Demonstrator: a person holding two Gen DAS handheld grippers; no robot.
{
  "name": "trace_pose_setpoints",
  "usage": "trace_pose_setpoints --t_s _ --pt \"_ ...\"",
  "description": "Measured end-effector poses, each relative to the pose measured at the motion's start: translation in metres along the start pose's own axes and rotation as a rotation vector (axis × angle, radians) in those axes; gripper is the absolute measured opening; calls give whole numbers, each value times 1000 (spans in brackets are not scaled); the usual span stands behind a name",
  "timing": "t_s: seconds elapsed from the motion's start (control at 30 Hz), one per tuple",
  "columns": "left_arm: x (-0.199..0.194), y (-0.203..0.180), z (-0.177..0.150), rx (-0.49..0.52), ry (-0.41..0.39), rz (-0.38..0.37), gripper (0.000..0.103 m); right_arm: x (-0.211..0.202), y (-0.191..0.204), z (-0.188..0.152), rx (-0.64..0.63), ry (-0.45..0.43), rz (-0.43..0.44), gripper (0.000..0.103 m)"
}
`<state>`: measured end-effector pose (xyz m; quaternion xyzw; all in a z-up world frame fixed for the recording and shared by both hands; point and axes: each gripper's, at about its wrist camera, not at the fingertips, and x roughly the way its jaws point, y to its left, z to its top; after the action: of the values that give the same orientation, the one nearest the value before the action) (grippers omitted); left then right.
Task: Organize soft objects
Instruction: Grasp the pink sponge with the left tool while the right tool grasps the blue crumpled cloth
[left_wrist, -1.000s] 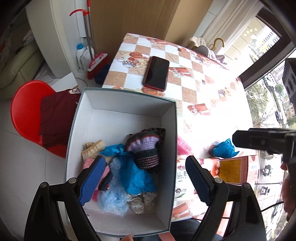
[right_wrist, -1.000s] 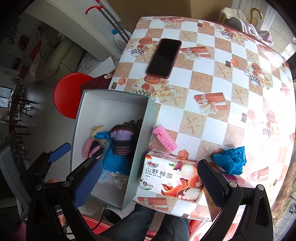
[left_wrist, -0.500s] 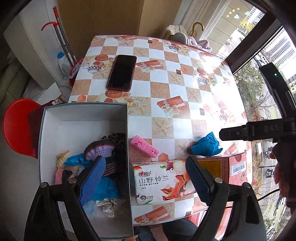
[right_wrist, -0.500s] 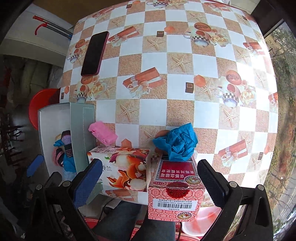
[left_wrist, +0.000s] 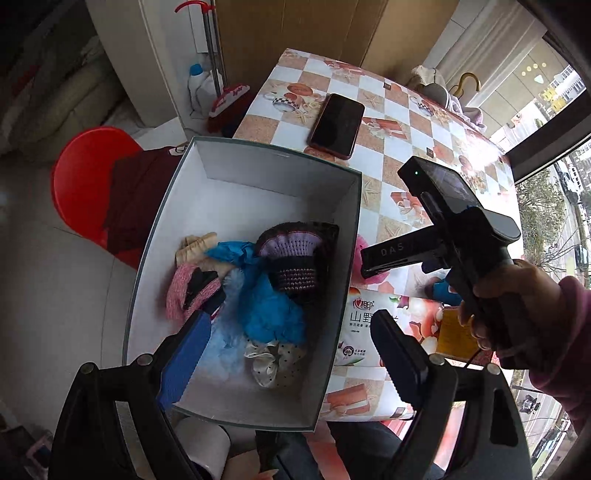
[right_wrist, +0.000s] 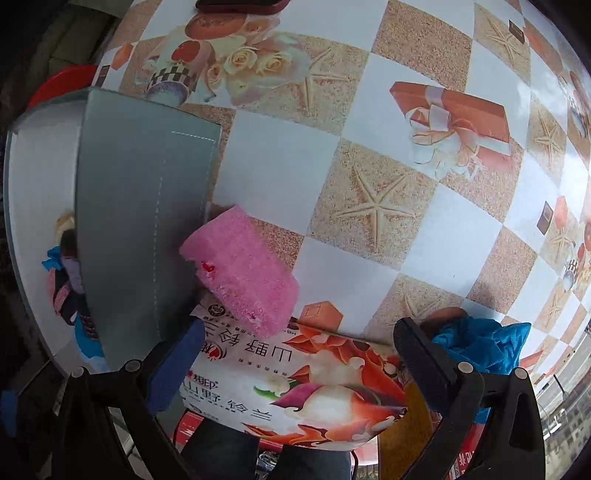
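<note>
The left claw (left_wrist: 291, 354) hangs released above the open grey box (left_wrist: 343, 295), nothing between its spread fingers. The blue-padded finger (left_wrist: 184, 358) hangs over the box's inside and the dark one (left_wrist: 397, 354) over the tissue pack (left_wrist: 360, 325) just outside the box's right wall. Ahead of this claw, inside the box, lie the soft things already gathered: a purple and black knitted piece (left_wrist: 295, 258), a crumpled blue cloth (left_wrist: 269, 310), a pink knitted piece (left_wrist: 184, 291), a beige piece (left_wrist: 195, 245), pale blue fluff (left_wrist: 225, 343) and a white dotted cloth (left_wrist: 273, 362). Further ahead, on the checked desk (left_wrist: 373, 158), rests a dark phone (left_wrist: 336, 125).

The right claw (right_wrist: 299, 365) is also released, fingers wide apart, gripping nothing. It hovers low over the tissue pack (right_wrist: 295, 391), which spans the gap between its fingers. Just ahead of its blue-padded finger (right_wrist: 173, 369) lies a pink sponge (right_wrist: 240, 273), one end on the pack and its side against the outer wall of the grey box (right_wrist: 140, 221). Beside the dark finger (right_wrist: 421, 365), on its outer side, sits a crumpled blue glove (right_wrist: 484, 343) on the desk (right_wrist: 369, 184). In the left wrist view, a hand (left_wrist: 509, 302) in a pink sleeve (left_wrist: 569, 339) grips the right claw's handle.
</note>
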<state>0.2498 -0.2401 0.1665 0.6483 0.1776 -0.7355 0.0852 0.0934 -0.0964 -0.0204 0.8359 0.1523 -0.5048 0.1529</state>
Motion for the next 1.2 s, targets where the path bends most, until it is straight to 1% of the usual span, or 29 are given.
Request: trace_pose_setpoints --t_s 0.03,0.07,0.13,0.17,0.2,0.27,0.3,0.4,0.47,0.57,0.6,0.7,0.8,0.93,1.0,1.1,1.13,1.17,1.2 --pt "0 1 -1 -1 2 -2 91 -1 -13 3 58 -19 -31 103" --pt "0 1 -2 1 2 -4 91 -10 -34 4 163 -63 -14 103" --pt "2 -2 -2 13 4 -5 91 -36 -84 -2 409 -170 -57 103" --pt "2 -4 0 25 2 -5 91 -49 -106 -8 499 -220 -24 103" --pt "3 -7 1 36 -1 -9 91 -60 -124 -14 562 -251 25 103" --pt "5 -17 8 63 -1 -26 91 -79 -152 -27 633 -283 102 103" --pt "6 -23 11 81 0 -36 91 -87 -161 -34 641 -289 145 103" --pt "9 -46 23 145 1 -61 91 -104 -174 -51 616 -264 247 103" --pt "14 -64 33 189 9 -70 91 -106 -183 -62 595 -214 314 103" --pt "24 -94 47 267 13 -59 91 -104 -192 -78 591 -147 380 103" --pt "29 -104 51 295 16 -53 91 -100 -197 -82 582 -127 389 103" --pt "48 -132 62 377 27 -28 91 -80 -209 -81 535 -61 374 103" --pt "74 -155 70 468 44 25 91 -49 -215 -75 508 13 394 103" --pt "116 -178 81 578 77 112 91 -6 -211 -55 472 128 421 103" --pt "139 -188 87 596 109 135 91 11 -204 -42 413 193 396 103" --pt "170 -201 91 602 154 174 91 31 -190 -29 295 279 324 103" --pt "180 -203 93 603 171 187 91 38 -188 -27 269 312 317 103" --pt "189 -205 94 603 191 197 91 41 -186 -26 253 334 333 103" --pt "197 -206 94 604 209 207 91 41 -184 -24 230 339 330 103"
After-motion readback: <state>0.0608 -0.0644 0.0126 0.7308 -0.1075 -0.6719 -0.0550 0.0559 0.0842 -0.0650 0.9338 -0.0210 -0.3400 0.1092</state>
